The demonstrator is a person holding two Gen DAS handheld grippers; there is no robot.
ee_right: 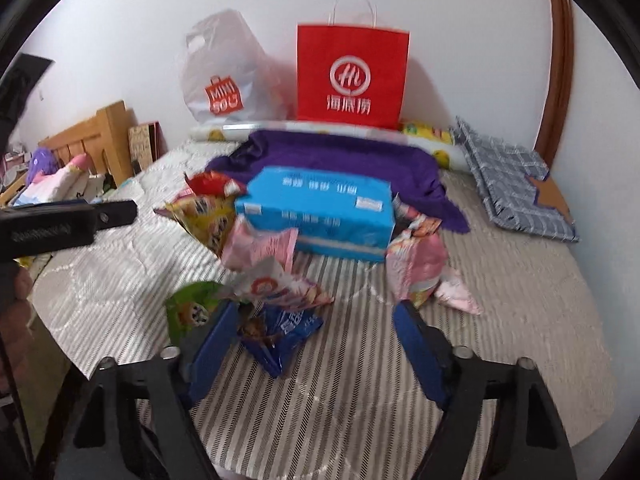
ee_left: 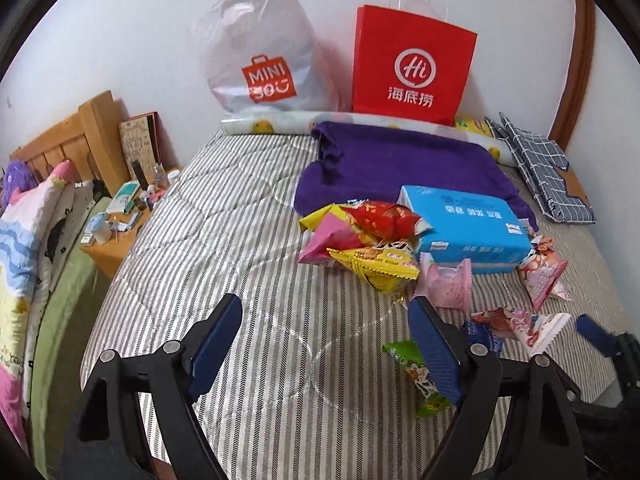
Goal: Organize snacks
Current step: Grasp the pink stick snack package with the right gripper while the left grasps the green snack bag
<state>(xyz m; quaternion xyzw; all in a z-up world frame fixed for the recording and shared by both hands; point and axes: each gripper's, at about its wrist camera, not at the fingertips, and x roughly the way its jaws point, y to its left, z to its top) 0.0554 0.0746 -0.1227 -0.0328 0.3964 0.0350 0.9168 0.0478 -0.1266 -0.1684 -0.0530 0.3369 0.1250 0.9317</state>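
Observation:
My left gripper point(ee_left: 324, 320) hangs open over bare striped bedding, a green snack packet point(ee_left: 416, 376) partly hidden behind its right finger. My right gripper point(ee_right: 316, 320) stands open around a blue snack packet point(ee_right: 280, 332), which lies close to its left pad; the right pad is clear of it. The green packet point(ee_right: 188, 312) sits just left of that pad. Further back lie yellow point(ee_left: 376, 264), red point(ee_left: 384, 216) and pink point(ee_left: 448, 280) packets around a blue tissue box point(ee_left: 468, 224). More pink packets point(ee_right: 416, 264) lie right of the box.
A red paper bag point(ee_left: 412, 68) and a white plastic bag point(ee_left: 264, 52) stand against the wall behind a purple towel point(ee_left: 400, 164). A cluttered wooden nightstand point(ee_left: 120, 220) and pillows are at the left. Folded checked fabric point(ee_left: 540, 168) lies at the right.

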